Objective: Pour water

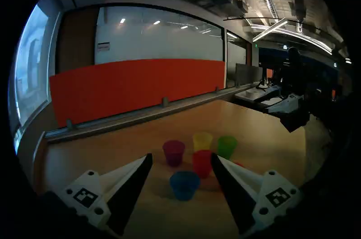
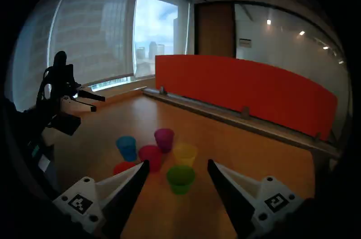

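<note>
Wooden surface [image 1: 252,126] spread across lower half of both views. Orange partition [image 1: 135,85] stood along far edge, centre left. Left gripper [image 1: 180,155] seen at bottom centre of left gripper view, fingers spread wide, nothing held. Right gripper [image 2: 177,162] fingers spread equally wide, empty. Cups clustered upright on surface just beyond fingertips: blue cup [image 1: 184,185] nearest, red cup [image 1: 201,162], purple cup [image 1: 173,152], green cup [image 1: 226,146], yellow cup [image 1: 202,140].

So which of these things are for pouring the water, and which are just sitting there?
For the job: blue cup, red cup, purple cup, yellow cup, green cup; left gripper and right gripper, both open. Whether any cup holds water, I cannot tell.

Just there: wooden table, orange partition, window.
</note>
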